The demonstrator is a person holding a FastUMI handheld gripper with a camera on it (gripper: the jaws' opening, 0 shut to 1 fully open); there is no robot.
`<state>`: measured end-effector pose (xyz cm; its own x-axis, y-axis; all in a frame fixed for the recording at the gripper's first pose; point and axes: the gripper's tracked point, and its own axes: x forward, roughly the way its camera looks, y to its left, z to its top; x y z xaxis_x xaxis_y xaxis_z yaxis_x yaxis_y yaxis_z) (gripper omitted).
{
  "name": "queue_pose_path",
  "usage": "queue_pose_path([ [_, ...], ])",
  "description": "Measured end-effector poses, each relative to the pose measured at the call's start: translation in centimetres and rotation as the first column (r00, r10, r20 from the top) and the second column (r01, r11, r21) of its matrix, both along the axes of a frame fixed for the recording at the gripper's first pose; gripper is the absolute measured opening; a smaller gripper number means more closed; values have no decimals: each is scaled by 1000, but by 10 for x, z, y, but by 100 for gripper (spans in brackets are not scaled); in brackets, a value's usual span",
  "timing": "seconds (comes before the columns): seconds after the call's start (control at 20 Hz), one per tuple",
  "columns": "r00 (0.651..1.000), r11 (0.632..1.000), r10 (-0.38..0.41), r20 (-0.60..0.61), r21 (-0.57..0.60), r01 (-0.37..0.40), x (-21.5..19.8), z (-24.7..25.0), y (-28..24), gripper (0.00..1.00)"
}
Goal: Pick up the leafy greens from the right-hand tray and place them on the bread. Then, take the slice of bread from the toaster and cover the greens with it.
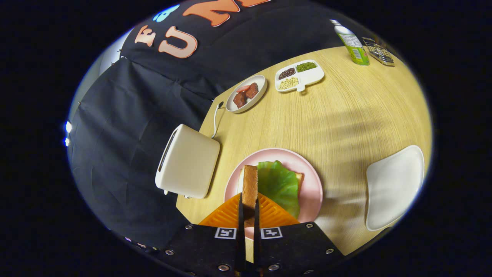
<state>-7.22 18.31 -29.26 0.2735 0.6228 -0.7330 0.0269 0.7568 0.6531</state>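
Gripper (pixel 248 207) with black body, silver screws, two square black-and-white markers, ribbed fingers (pixel 241 215)

Landmark: plate (pixel 313 192) on table (pixel 346 115), just ahead of gripper (pixel 249 207). Greens (pixel 278 182) on bread (pixel 299 177) on plate. Bread slice (pixel 250 184) edge-up between fingers, above plate. Toaster (pixel 188 161) left of plate. Tray (pixel 394 186) right. Meat dish (pixel 246 94), divided dish (pixel 300 75), bottle (pixel 351 42) beyond plate.
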Motion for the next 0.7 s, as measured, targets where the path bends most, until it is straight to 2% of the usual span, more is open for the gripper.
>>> queue_pose_path([
  [0.25,1000,997,8,19,-80,-6,-4,-19,-13,9],
  [0.35,997,990,24,70,-141,-14,3,-21,-24,16],
  [0.4,995,986,41,90,-166,-26,1,-22,-24,25],
  [0.7,982,960,65,177,-279,-13,11,-23,-39,46],
])
